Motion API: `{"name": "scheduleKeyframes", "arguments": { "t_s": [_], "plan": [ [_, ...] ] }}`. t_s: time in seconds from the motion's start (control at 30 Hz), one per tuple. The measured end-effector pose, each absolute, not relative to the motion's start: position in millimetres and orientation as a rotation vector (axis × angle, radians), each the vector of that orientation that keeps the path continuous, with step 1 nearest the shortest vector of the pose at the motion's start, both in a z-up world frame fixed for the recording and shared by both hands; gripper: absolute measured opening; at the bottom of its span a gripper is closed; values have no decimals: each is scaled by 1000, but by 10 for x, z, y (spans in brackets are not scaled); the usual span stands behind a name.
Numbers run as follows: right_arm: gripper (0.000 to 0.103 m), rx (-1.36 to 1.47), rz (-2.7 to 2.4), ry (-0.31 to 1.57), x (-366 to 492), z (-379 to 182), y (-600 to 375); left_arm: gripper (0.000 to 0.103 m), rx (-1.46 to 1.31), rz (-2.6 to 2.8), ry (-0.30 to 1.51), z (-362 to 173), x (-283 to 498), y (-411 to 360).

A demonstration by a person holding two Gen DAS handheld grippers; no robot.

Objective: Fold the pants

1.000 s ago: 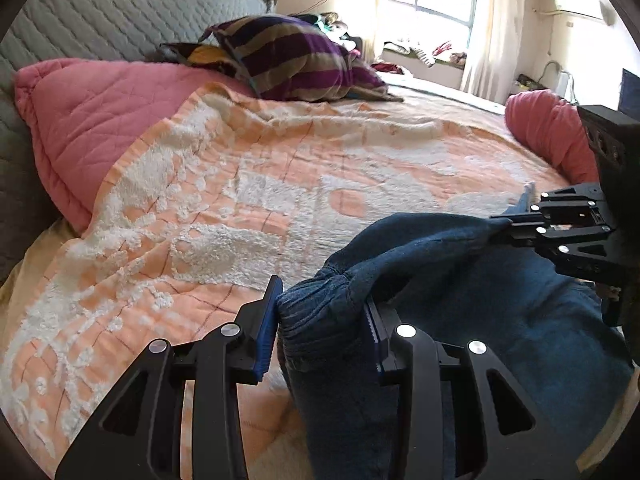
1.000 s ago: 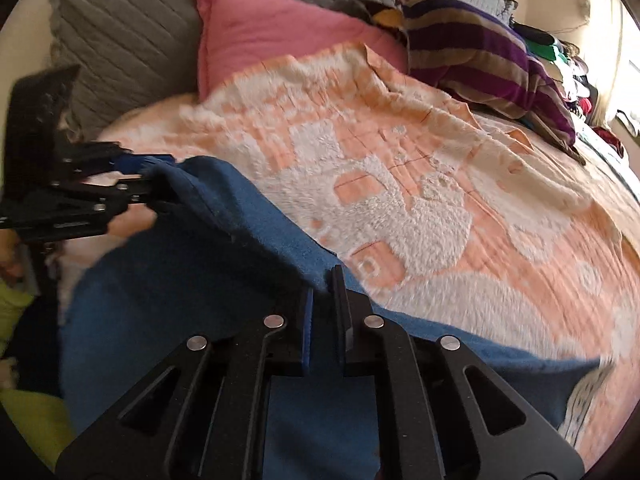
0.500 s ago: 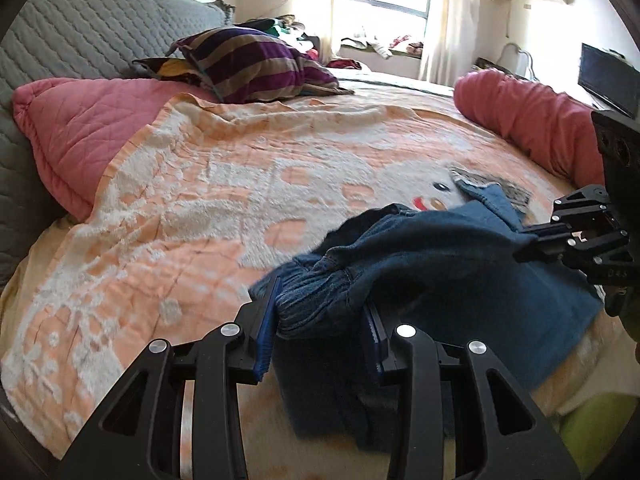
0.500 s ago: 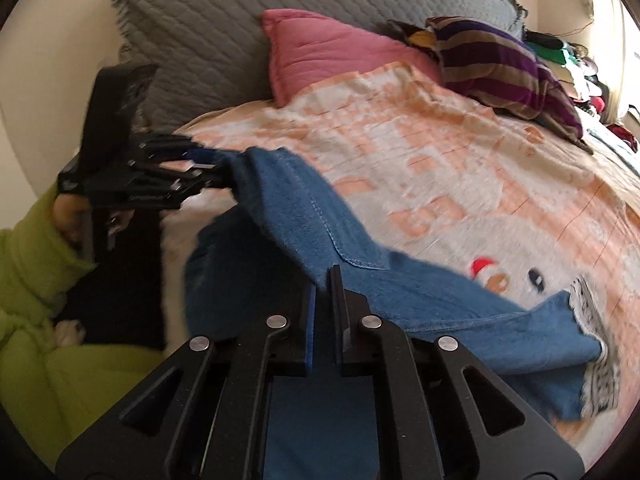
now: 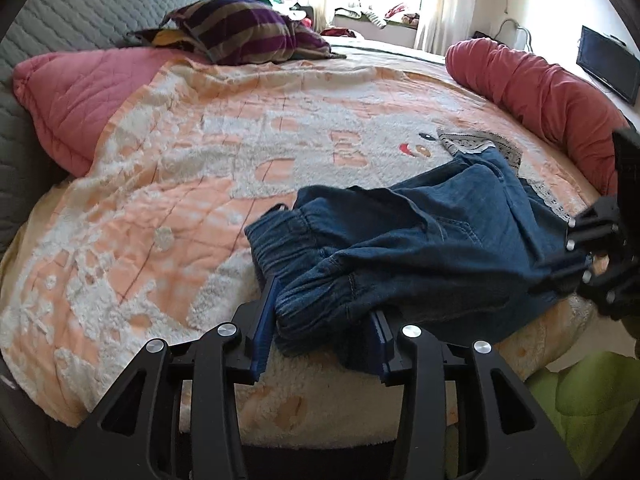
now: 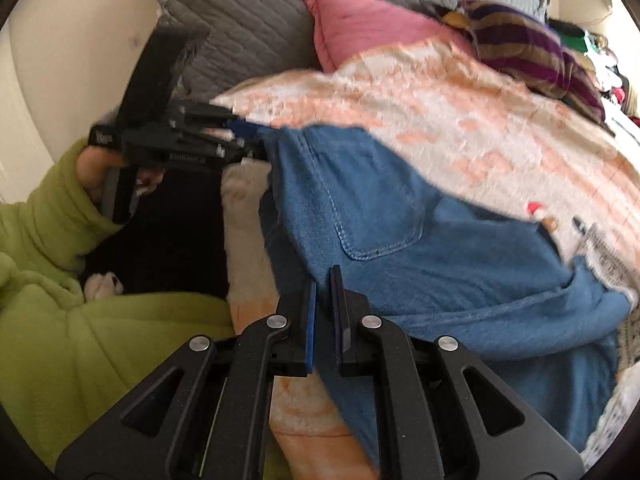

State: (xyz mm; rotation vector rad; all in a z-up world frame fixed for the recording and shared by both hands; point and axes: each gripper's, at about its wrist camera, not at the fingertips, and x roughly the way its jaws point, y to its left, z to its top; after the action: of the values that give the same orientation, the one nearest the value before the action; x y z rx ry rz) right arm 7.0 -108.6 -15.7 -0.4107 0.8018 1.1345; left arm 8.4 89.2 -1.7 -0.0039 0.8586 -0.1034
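Jeans laid on bed edge, both claws on the waist end

Step, as I read it: pants spread out flat before the first fold, not yet folded.

Left gripper nearest in left wrist view: jaws opening, gathered elastic waistband bunched between the blue pads; fabric fills the gap and looks to touch both, so still a hold, but loosening. Right gripper in its own view: jaws narrow, nearly together, thin denim edge pinched between them.

Jeans lie at the near right edge of the bed, on the blanket, waist toward the cams, legs running away to the right. Upper leg rumpled and twisted over the lower. Back pocket w/ pale stitching faces up. Leg cuffs end in grey-white lace trim.

Next move, my guess: let go at the waist, smooth the rumple, lay one leg squarely over the other. Needs even tension from both sides; denim is heavy-ish but limp, will sag and slide off the edge if dropped unevenly.

Materials: blanket is fuzzy orange/white w/ raised tufted pattern. Farther back: pink quilted pillow, purple-striped cushion, red bolster at right, grey quilted headboard. Green fleece sleeve of the person beside the bed.
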Motion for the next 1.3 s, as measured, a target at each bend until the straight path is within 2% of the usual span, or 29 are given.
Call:
{"name": "scheduleKeyframes", "arguments": {
  "t_s": [0.37,0.67,0.8,0.93,1.03,1.1,1.23,1.3],
  "plan": [
    [3,-400,1138,841,81,-325,-1043,51,-59,-101,912,-72,-81,1056],
    [10,-395,1167,856,27,-392,-1002,48,-103,-30,821,253,-340,1180],
    [12,-381,1201,878,-18,-427,-960,48,-109,-101,780,391,-177,910],
    [12,-391,1219,839,-94,-283,-992,43,-56,-174,822,301,71,532],
    [22,-327,1174,768,-28,-93,-1123,42,-9,-153,915,17,194,436],
    [33,-310,1126,749,70,-67,-1143,41,5,-120,966,-169,226,464],
    [35,-321,1062,834,245,-260,-1015,41,5,-126,964,-241,170,486],
    [40,-346,1028,901,286,-412,-935,41,-3,-127,963,-242,159,502]
  ]
}}
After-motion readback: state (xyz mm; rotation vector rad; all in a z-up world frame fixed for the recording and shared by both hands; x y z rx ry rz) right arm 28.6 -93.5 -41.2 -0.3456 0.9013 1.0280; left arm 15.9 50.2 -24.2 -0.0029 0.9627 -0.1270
